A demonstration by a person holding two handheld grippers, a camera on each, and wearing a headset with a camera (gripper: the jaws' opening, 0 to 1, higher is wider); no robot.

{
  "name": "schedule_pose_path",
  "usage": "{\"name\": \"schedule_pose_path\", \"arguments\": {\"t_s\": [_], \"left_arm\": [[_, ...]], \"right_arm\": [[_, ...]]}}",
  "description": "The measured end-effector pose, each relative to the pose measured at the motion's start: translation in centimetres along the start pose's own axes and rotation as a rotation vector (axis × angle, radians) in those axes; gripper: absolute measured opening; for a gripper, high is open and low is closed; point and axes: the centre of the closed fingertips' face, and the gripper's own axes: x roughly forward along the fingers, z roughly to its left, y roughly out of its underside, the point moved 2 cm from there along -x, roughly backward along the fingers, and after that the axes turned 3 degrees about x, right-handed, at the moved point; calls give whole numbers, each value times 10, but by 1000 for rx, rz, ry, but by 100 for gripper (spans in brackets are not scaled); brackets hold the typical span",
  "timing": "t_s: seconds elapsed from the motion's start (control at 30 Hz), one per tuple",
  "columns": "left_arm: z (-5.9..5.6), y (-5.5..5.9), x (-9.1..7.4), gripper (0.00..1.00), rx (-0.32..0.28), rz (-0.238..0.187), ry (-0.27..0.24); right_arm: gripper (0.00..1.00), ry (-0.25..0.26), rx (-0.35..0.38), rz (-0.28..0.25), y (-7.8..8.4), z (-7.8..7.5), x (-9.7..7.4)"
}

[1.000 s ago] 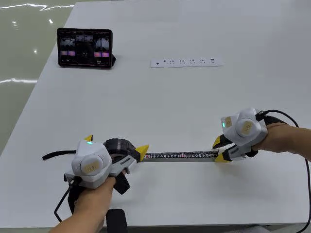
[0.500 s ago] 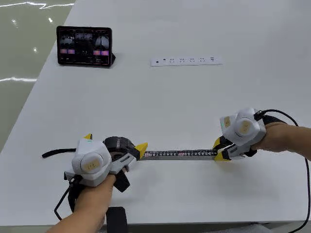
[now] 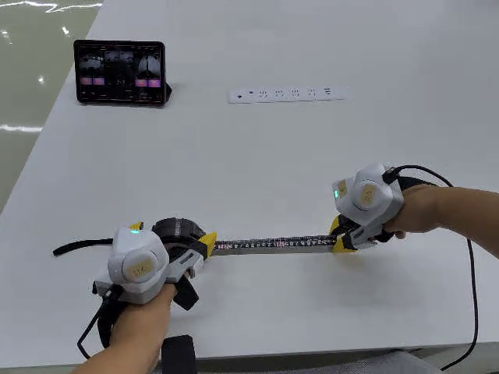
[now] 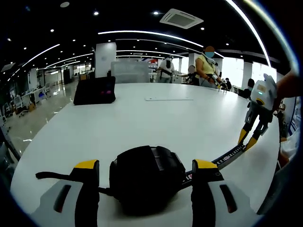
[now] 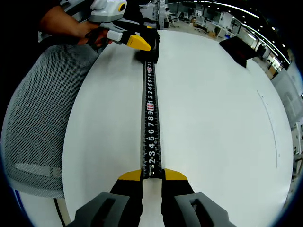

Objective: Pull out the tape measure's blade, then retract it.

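Clamping round black case (image 4: 147,177); flat blade (image 5: 150,127) pinched.

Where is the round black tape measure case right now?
In the head view the tape measure case sits front left on the table, between the jaws of the left gripper, its blade stretching right to the right gripper.

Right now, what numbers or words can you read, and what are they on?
"2 3 4 5 6 7 8 9": blade, counting away from the right gripper's jaws; farther digits blur.
Tape measure case: no text legible.
Tablet screen: too small to read.
Power strip: markings too small.
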Motion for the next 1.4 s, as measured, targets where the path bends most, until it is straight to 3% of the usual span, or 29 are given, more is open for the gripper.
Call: {"name": "schedule_pose_path", "arguments": {"t_s": [0.4,0.6,0.8,1.2,1.3,1.4], "left_arm": [[2,6,4,67,-19,32,-21],[1,8,5,63,-38,52,-22],[2,9,5,62,-33,104,-17],[1,9,5,61,-30,109,-4],[0,10,5,61,-30,120,-2],[0,10,5,61,-28,126,-3]], "right_arm": [[11,-2,26,64,-1,-1,1],[10,10,68,43,0,-2,0],[10,3,59,45,-1,-2,1],[9,6,72,53,-3,-1,1],[9,-2,124,39,-4,-1,1],[9,-4,113,38,-4,-1,1]]}}
